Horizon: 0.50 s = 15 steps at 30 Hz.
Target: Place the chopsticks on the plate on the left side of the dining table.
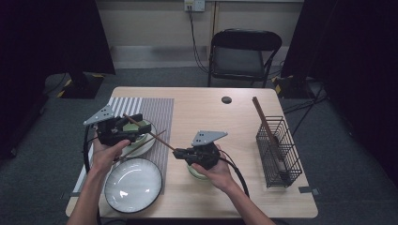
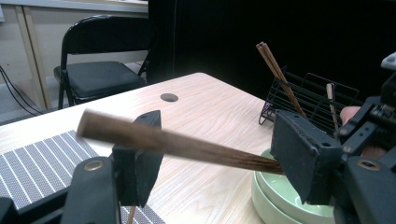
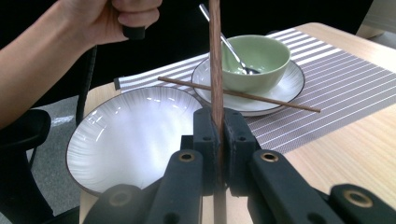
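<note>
Chopstick (image 1: 149,134): long axis running from right gripper (image 1: 178,153), fingers clamped on its near end, up-left to left gripper (image 1: 137,121), fingers apart around its far end, over the tabletop (image 1: 211,117)

Bare forearms, no sleeves. Left gripper (image 1: 123,125) and right gripper (image 1: 180,153): matte black bodies, each topped by a grey three-cornered plate (image 1: 208,137) dotted with small holes. Blocky black jaws on black arms, brass-coloured pivot screws (image 3: 187,157) at the joints. Thick black cable (image 1: 238,174) trailing from each.
</note>
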Available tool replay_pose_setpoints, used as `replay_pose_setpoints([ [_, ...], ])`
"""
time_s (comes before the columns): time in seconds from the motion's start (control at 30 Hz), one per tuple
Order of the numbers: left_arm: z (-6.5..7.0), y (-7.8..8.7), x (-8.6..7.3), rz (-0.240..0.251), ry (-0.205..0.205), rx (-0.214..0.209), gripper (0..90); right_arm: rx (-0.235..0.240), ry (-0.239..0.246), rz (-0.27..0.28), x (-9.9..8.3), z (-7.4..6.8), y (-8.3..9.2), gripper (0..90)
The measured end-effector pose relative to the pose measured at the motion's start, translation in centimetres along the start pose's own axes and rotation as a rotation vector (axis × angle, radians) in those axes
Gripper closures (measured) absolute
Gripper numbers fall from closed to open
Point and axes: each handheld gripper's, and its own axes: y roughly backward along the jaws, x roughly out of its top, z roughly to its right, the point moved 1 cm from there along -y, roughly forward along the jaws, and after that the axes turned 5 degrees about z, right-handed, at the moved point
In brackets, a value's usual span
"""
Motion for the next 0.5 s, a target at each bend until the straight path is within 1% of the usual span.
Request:
replay_pose_setpoints([
  [0.03,0.0,0.0,0.0,0.000,0.000,0.000,33.3,-0.001,0.002,0.003,0.1,0.0,0.1,85.7],
  [0.1,-0.2,0.1,-0.1,0.002,0.013,0.007,32.7,-0.002,0.003,0.008,0.3,0.0,0.3,85.7],
  [0.17,-0.3,0.1,-0.1,-0.002,0.012,0.013,32.7,-0.005,0.004,0.009,0.3,0.1,0.5,85.8],
  [0.2,-0.3,0.1,-0.2,0.003,0.027,0.014,32.7,-0.003,0.003,0.014,0.4,0.1,0.6,85.8],
  [0.23,-0.4,0.2,-0.2,0.002,0.031,0.012,32.1,-0.003,0.004,0.017,0.5,0.2,0.8,85.9],
  [0.4,-0.4,0.2,-0.2,0.006,0.040,0.000,31.3,0.002,0.007,0.022,0.8,0.2,1.1,86.0],
  [0.5,-0.5,0.3,-0.1,0.006,0.035,0.005,30.0,0.005,0.011,0.022,0.9,0.1,1.2,86.0],
])
